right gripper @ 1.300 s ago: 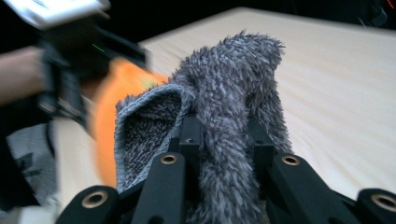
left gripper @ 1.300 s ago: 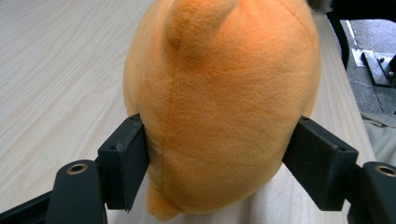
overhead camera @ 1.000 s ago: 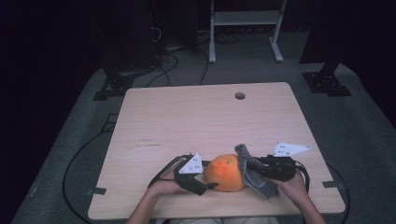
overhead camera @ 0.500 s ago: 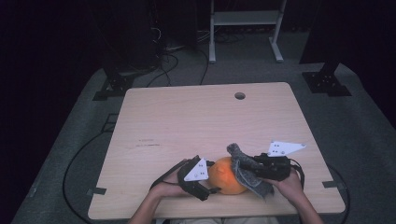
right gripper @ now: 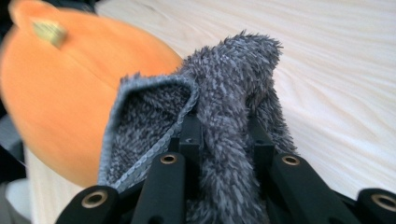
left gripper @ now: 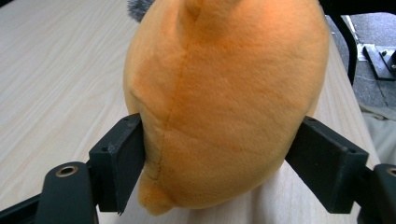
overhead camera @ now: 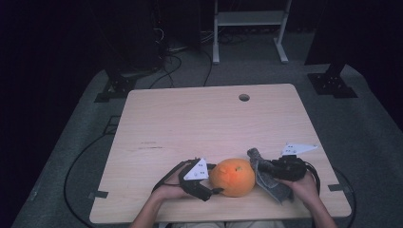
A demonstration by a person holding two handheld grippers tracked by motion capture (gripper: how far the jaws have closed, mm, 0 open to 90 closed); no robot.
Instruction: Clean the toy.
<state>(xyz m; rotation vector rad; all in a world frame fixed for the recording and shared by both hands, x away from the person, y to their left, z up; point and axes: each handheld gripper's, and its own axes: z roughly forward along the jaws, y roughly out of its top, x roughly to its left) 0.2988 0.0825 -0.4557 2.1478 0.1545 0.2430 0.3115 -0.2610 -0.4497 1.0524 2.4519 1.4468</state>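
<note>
A round orange plush (overhead camera: 233, 176) lies on the wooden table (overhead camera: 190, 123) near its front edge. My left gripper (overhead camera: 215, 179) has it from the left. In the left gripper view both jaws press into the sides of the plush (left gripper: 224, 93), and the left gripper (left gripper: 219, 172) has just been closing on it. My right gripper (overhead camera: 260, 169) is shut on a grey fuzzy cloth (overhead camera: 267, 179) right beside the plush. In the right gripper view the cloth (right gripper: 229, 93) bunches up out of the right gripper (right gripper: 224, 135), and the plush (right gripper: 70, 102) is close on the left.
A small round hole (overhead camera: 244, 97) sits near the table's far edge. Cables (overhead camera: 81, 156) run over the dark carpet at the left. Stand feet (overhead camera: 114, 88) and a white frame (overhead camera: 247, 28) stand beyond the table.
The right gripper with the cloth slid left against the plush, then drew back to the right. The left gripper shifted slightly and stays around the plush.
</note>
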